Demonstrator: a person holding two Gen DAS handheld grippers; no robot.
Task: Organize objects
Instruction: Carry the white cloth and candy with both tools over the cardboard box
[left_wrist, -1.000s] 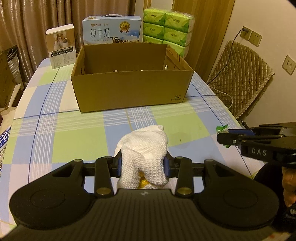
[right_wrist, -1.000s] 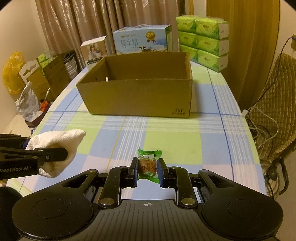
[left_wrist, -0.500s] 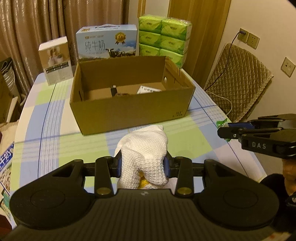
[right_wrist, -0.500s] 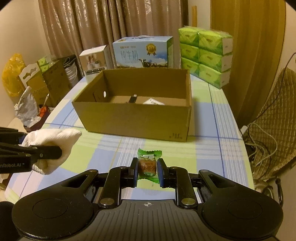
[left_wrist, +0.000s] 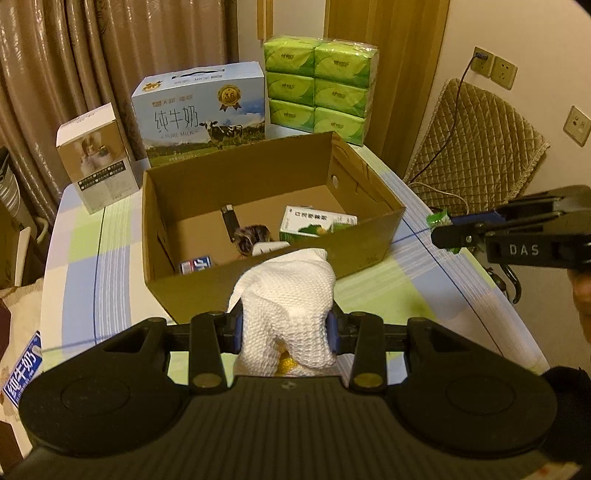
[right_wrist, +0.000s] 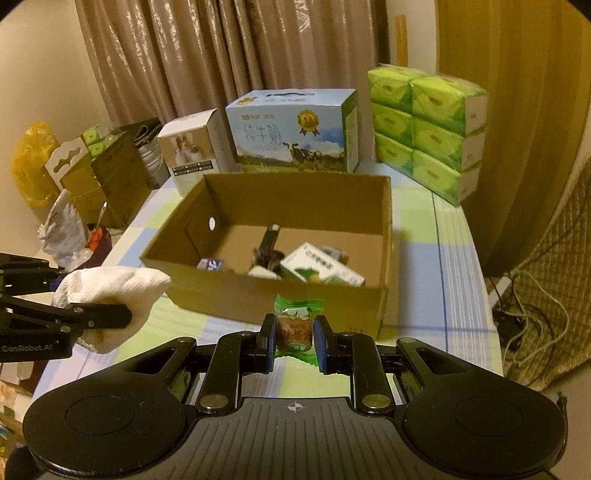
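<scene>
milk carton (left_wrist: 201, 112), green tissue packs (left_wrist: 319, 85), small white box (left_wrist: 96, 157), curtains (right_wrist: 192, 55)

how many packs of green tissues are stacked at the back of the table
6 show: the tissue packs stand in two columns of three, behind the cardboard box, right of the milk carton. More may be hidden behind.

White knit cloth (left_wrist: 291, 314) and green-wrapped candy (right_wrist: 298, 326), both aloft before open cardboard box (left_wrist: 266, 273).

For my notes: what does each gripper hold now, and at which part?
Left gripper pinches the white cloth around its bunched lower part. Right gripper pinches the green-wrapped candy across its middle.
</scene>
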